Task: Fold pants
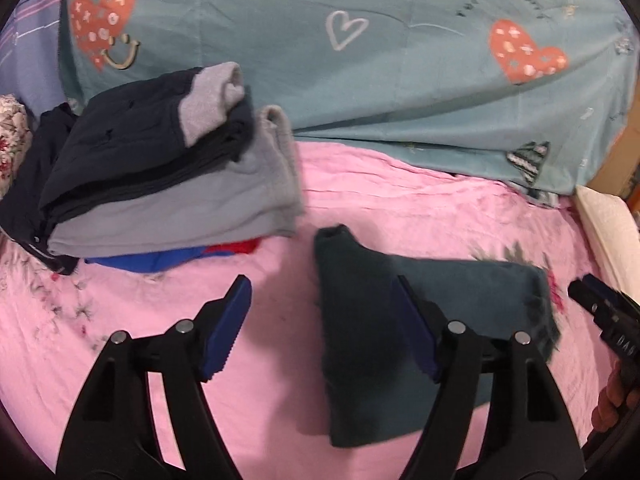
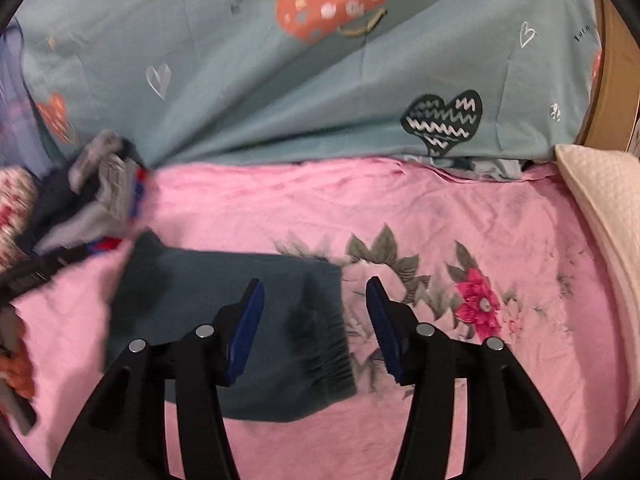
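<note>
The left gripper (image 1: 322, 332) is spread wide and empty, and so is the right gripper (image 2: 316, 328). Folded dark teal pants (image 1: 432, 320) lie flat on the pink bed sheet (image 1: 400, 200), long axis left-to-right. The right gripper straddles the gathered waistband edge (image 2: 332, 344); the left gripper straddles the opposite folded end.
</note>
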Demonstrator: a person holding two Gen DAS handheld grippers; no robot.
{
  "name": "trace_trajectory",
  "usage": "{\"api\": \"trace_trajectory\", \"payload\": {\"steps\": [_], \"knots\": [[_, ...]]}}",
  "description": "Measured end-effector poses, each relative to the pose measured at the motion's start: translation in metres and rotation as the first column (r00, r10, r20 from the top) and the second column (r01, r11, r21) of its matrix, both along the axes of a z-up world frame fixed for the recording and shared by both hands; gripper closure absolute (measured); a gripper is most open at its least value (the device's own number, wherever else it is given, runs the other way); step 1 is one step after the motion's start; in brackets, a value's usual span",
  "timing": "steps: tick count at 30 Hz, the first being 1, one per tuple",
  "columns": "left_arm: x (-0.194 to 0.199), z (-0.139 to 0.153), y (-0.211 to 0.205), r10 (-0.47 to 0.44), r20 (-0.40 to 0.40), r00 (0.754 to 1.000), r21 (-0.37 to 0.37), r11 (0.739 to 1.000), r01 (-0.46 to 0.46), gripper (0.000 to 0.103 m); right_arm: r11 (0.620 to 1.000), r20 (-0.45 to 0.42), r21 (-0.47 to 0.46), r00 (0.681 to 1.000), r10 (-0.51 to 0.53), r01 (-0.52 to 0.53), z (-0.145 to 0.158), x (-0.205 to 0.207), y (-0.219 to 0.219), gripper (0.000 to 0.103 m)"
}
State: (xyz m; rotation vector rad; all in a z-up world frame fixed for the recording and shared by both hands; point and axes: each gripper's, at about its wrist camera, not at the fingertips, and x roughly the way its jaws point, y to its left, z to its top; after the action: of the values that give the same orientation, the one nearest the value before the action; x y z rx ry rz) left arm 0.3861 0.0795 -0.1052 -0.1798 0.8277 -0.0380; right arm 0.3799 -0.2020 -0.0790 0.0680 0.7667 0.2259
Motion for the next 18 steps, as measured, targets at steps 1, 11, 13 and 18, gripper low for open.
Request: {"api": "trace_trajectory", "payload": {"steps": [1,11,13,18], "knots": [[-0.004,-0.001,-0.006,-0.03,0.004,1.0,-0.011,0.999,0.03,0.031,0.998,0.014,0.051,0.999,0.036,-0.037,0.005,-0.008,0.0,0.049],[-0.004,-0.068,-0.057,-0.134,-0.164,0.977,0.086,0.985,0.149,0.032,0.986,-0.262,0.152,0.959,0.108,-0.069,-0.069,0.011,-0.006,0.054],[-0.012,-0.053,-0.056,-0.128,-0.166,0.978,0.065,0.988,0.141,0.024,0.98,-0.245,0.192,0.964,0.103,-0.056,-0.047,-0.001,-0.01,0.052],[-0.05,-0.012,-0.062,-0.059,-0.136,0.989,0.091,0.993,0.072,0.002,0.989,-0.131,0.141,0.989,0.066,-0.048,-0.005,-0.057,-0.007,0.039]]}}
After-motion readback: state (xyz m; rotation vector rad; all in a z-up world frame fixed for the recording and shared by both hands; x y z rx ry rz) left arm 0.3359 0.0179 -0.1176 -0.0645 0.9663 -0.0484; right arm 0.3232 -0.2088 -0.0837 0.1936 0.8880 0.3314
